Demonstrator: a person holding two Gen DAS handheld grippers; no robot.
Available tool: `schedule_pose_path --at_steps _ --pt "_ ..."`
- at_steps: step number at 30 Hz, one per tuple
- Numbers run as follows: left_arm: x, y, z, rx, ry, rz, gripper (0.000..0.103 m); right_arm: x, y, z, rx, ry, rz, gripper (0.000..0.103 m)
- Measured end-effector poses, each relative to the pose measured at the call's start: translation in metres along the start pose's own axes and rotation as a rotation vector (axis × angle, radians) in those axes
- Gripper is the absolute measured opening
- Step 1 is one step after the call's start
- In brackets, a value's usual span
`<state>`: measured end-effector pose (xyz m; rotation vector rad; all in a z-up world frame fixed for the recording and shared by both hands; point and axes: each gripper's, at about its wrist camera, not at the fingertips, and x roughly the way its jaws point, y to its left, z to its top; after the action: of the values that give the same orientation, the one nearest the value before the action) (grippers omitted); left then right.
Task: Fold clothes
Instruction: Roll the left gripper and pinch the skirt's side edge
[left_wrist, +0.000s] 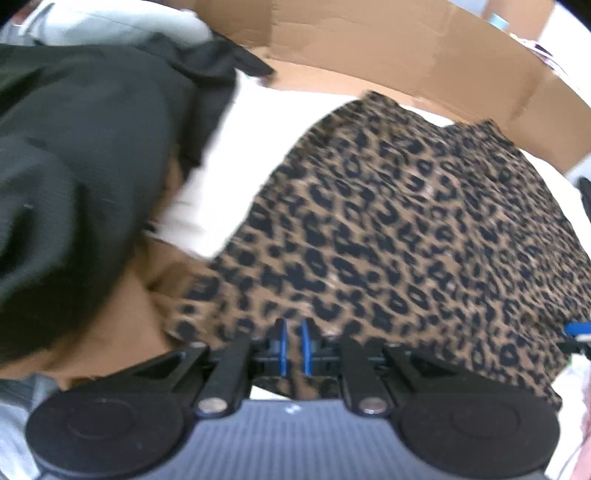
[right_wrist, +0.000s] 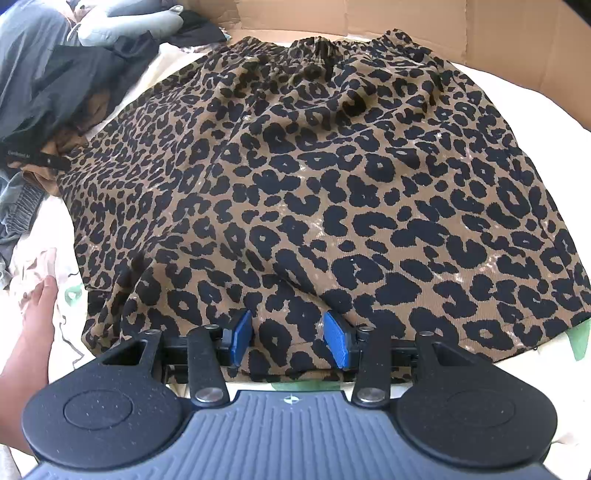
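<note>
Left gripper (left_wrist: 293, 347): the jaws stand nearly together at the near hem of the leopard-print skirt (left_wrist: 406, 221), with only a narrow slit between the blue pads; they appear clenched on a pinch of that hem, though motion blur leaves the cloth between them hard to confirm. Right gripper (right_wrist: 290, 341): the jaws are released, spread wide, and straddle the near hem of the same skirt, with fabric lying between the blue pads (right_wrist: 337, 341) but not pinched.

The skirt lies spread flat on a pale sheet (right_wrist: 517, 92), its gathered waistband (right_wrist: 317, 46) at the far side against a cardboard wall (right_wrist: 443, 22) and its hem toward the grippers. To the left sits a heap of unfolded clothes, among them a black garment (left_wrist: 74, 166) and a grey one (right_wrist: 33, 48). A bare hand (right_wrist: 37, 314) rests on the sheet at the skirt's left edge.

Step in hand, as judged: taking hold of the hem before the first fold; no fold is yet visible in the skirt. The next move calls for the right jaws to close on the hem, after which both grips should lift together and carry the hem toward the waistband, keeping the edge level so the halves meet squarely. Thin, slippery cloth may slide out of a shallow pinch.
</note>
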<state>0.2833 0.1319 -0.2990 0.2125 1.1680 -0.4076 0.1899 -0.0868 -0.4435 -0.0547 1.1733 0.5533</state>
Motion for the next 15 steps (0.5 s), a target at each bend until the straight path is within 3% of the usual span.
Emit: schedule_pose_path --at_steps 8,12,15 --pt "0.000 0.027 0.004 -0.003 -0.017 0.096 0.012 0.001 -0.003 -0.001 0.007 0.004 -0.012 0.051" --pt "0.005 0.036 0.003 -0.018 -0.016 0.136 0.025 0.000 -0.010 -0.001 0.031 0.001 -0.027 0.051" --pt "0.009 0.040 0.001 -0.018 -0.012 0.152 0.026 -0.001 -0.013 -0.002 0.044 0.000 -0.031 0.051"
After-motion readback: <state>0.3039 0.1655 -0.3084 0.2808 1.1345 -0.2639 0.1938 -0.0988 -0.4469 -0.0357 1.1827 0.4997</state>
